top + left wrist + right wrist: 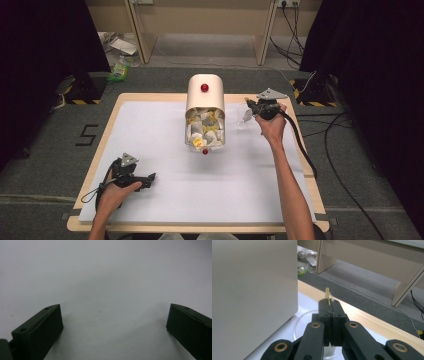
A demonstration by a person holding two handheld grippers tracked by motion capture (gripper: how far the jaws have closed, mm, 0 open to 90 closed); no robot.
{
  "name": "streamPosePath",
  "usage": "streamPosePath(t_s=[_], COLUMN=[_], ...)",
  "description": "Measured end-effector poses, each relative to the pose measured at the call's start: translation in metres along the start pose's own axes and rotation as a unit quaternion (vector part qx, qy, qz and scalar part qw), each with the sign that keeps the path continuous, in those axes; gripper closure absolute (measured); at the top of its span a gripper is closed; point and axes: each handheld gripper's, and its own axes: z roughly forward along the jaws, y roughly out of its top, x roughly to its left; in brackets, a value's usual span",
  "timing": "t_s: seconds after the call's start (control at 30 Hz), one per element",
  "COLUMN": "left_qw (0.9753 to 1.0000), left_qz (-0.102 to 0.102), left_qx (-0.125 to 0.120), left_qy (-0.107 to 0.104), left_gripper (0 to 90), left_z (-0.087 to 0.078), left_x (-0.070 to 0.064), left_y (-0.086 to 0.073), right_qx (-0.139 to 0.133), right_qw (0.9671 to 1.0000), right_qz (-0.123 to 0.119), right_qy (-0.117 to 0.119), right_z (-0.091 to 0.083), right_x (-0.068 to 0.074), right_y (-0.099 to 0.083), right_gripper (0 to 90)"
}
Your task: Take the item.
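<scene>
A cream rounded container [205, 97] with a red knob [204, 88] stands at the middle of the table. Its see-through front shows several white and yellow packets [205, 129]. My right gripper [249, 103] is just right of the container, over a clear round dish [243, 121]. In the right gripper view its jaws [330, 303] are shut on a thin yellow packet [327, 293] that sticks up edge-on, with the clear dish [298, 322] below and the container wall [254, 290] at the left. My left gripper [149, 180] rests near the front left, open [113, 322] with nothing between its jaws.
A white sheet [165, 190] covers the wooden table [100, 150]. Black cables [300, 145] trail off the right edge. Beyond the table are wooden legs [140, 35] and litter on the grey floor [119, 70].
</scene>
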Motion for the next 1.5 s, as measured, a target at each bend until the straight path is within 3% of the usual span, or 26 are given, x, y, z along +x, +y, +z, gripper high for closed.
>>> streamPosePath(t_s=[0.27, 0.63, 0.77, 1.0, 1.2, 1.27, 1.4, 1.43, 1.5], left_qw=[1.0, 1.0, 1.0, 1.0, 1.0, 1.0, 1.0, 1.0, 1.0], left_qz=[0.0, 0.001, 0.001, 0.0, 0.001, 0.0, 0.0, 0.0, 0.0], left_qx=[0.0, 0.001, 0.0, 0.0, 0.001, 0.0, 0.001, 0.001, 0.0], left_qy=[0.0, 0.0, 0.0, 0.0, 0.0, 0.0, 0.0, 0.0, 0.0], left_gripper=[0.0, 0.0, 0.0, 0.0, 0.0, 0.0, 0.0, 0.0, 0.0], left_z=[0.0, 0.0, 0.0, 0.0, 0.0, 0.0, 0.0, 0.0, 0.0], left_x=[0.0, 0.0, 0.0, 0.0, 0.0, 0.0, 0.0, 0.0, 0.0], left_y=[0.0, 0.0, 0.0, 0.0, 0.0, 0.0, 0.0, 0.0, 0.0], right_qx=[0.01, 0.014, 0.013, 0.01, 0.008, 0.025, 0.047, 0.053, 0.057], right_qw=[0.9999, 0.9999, 0.9999, 0.9993, 0.9988, 0.998, 0.9962, 0.9942, 0.9937], right_qz=[0.005, 0.006, 0.009, 0.035, 0.044, 0.051, 0.071, 0.093, 0.095], right_qy=[0.001, 0.002, 0.004, -0.006, -0.021, -0.029, -0.018, -0.012, -0.013], right_z=[0.01, 0.011, 0.01, 0.005, 0.002, 0.002, 0.006, 0.009, 0.01], right_x=[0.0, 0.0, 0.0, 0.0, -0.004, -0.006, -0.007, -0.008, -0.008], right_y=[-0.003, -0.006, -0.006, -0.003, 0.0, 0.001, 0.001, -0.002, -0.002], right_gripper=[87.5, 83.6, 75.8, 46.8, 42.4, 38.9, 33.5, 29.7, 28.1])
